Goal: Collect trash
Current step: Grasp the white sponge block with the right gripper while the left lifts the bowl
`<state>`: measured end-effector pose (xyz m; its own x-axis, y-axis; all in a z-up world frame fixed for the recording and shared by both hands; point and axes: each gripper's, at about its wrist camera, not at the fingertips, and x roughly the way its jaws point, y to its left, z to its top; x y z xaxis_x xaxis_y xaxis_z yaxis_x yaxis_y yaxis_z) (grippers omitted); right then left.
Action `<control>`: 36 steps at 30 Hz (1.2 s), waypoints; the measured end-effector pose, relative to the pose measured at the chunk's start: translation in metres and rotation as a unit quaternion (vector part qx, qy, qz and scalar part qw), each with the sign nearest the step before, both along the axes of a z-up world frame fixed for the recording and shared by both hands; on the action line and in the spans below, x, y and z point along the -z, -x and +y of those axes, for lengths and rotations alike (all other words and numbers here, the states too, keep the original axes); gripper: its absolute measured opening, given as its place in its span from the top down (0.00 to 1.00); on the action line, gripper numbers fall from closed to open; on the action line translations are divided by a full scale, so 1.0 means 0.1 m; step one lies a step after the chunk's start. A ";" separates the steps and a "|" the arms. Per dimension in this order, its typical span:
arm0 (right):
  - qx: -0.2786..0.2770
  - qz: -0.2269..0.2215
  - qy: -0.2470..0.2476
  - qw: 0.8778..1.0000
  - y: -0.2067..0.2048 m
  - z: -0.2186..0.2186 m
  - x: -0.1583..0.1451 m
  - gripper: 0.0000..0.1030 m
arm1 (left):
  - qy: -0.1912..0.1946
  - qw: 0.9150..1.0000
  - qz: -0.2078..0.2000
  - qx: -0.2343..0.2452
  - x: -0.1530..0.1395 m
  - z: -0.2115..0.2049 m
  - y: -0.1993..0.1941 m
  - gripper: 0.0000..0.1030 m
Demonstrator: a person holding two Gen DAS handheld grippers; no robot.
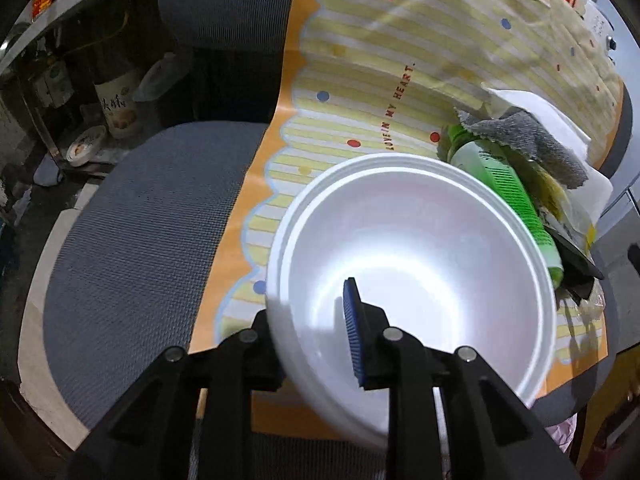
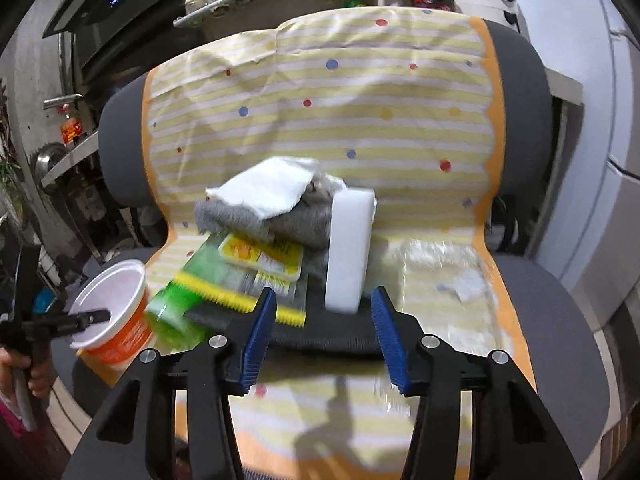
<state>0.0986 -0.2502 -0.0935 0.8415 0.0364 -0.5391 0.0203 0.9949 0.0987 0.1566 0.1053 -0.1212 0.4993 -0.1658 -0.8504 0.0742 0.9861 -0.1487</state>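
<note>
At nine o'clock in my right wrist view I see the foam cup (image 2: 114, 312), white inside with an orange printed wall, sitting at the left edge of the chair (image 2: 568, 332); my left gripper (image 1: 316, 320) straddles its rim, one blue ribbed pad (image 1: 354, 336) inside and the other jaw outside. I cannot tell whether the pads are actually pressing the wall. I judge the cup very light, stiff but crushable, so the rim wants only a gentle pinch. Moving toward centre, the trash pile lies on the striped, dotted cloth (image 2: 360, 92): a slick green plastic bottle (image 2: 176, 300), a yellow printed packet (image 2: 260, 258), a limp fuzzy grey rag (image 2: 280, 220) with a soft white tissue (image 2: 268, 190) on top. At about one o'clock from my right gripper (image 2: 324, 336) stands a white foam block (image 2: 348, 248), upright, leaning on the rag. The right jaws stand apart with nothing between the pads, the block's lower end just ahead. I expect it to be featherlight and springy; its flat side faces suit a grip.
</note>
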 end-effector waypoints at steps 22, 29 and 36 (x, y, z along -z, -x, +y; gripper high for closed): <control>0.035 -0.098 -0.022 0.994 0.15 -0.33 -0.76 0.72 | 0.037 0.992 -0.121 0.001 -0.93 -0.21 0.45 0.97; 0.073 -0.103 -0.018 0.992 1.22 -0.59 -0.86 0.72 | 0.057 0.980 -0.165 0.091 -1.17 -1.11 0.89 0.97; 0.172 -0.071 -0.008 0.983 2.22 -1.00 -0.57 0.71 | 0.076 0.965 -0.154 0.198 -0.93 -2.12 1.28 0.97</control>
<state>-0.1230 -0.3501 -0.0364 0.8724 -0.2554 -0.4168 0.3396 0.9299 0.1411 0.0281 -0.1070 -0.0280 0.5963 -0.5058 -0.6234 0.5038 0.8404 -0.1999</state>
